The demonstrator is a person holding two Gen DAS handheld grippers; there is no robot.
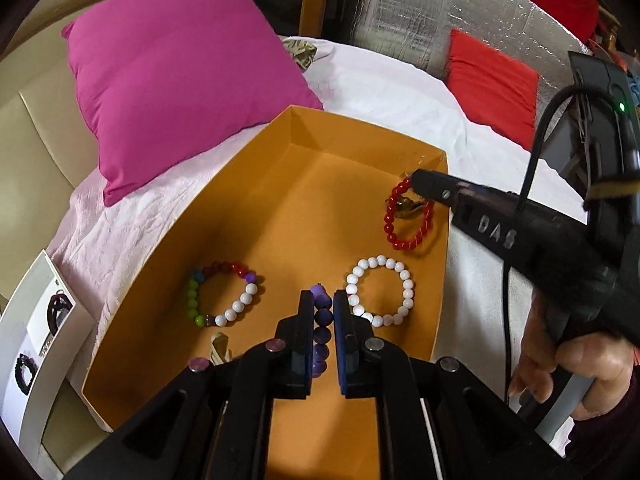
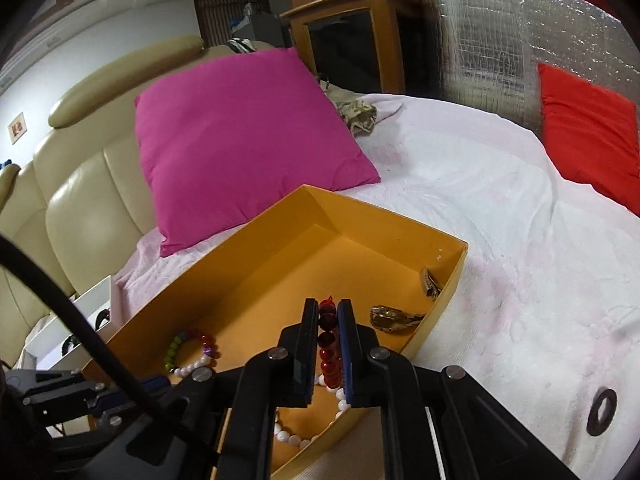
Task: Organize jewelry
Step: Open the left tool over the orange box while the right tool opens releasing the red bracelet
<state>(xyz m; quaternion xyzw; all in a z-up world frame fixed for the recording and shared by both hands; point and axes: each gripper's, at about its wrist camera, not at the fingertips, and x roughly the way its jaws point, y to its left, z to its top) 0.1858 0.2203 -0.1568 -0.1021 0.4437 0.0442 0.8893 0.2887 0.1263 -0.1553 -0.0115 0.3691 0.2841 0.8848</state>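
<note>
Orange card forms the box [image 1: 256,216] that fills the middle of the left wrist view, resting on a bed under a pale sheet [image 1: 380,84]. The left tongs [image 1: 320,310] at the bottom centre are pinching a purple bead bracelet [image 1: 322,320], which hangs between the pads over the box floor. Left of them lies a multicoloured bracelet [image 1: 224,294], right of them a white bead bracelet [image 1: 380,292]. At the right of the frame the right tongs [image 1: 416,184] reach in over the box wall, holding a red bead bracelet [image 1: 408,220] that droops onto a brassy clip [image 1: 404,206]. My guess at the risk: the round beads could roll out of the pads, and the red loop could snag on that clip or land across the white one and tangle.

From the right wrist view, the right tongs [image 2: 329,312] at the lower centre are pressed together on the red beads [image 2: 327,344], the white strand [image 2: 292,436] beneath them. Only this view shows a second brassy piece [image 2: 431,284] against the box's right wall, and a dark ring [image 2: 602,412] lying outside the box on the sheet at the lower right, easy to overlook. Only the left wrist view shows the purple bracelet and the person's hand [image 1: 576,372] on the right tool's handle.
</note>
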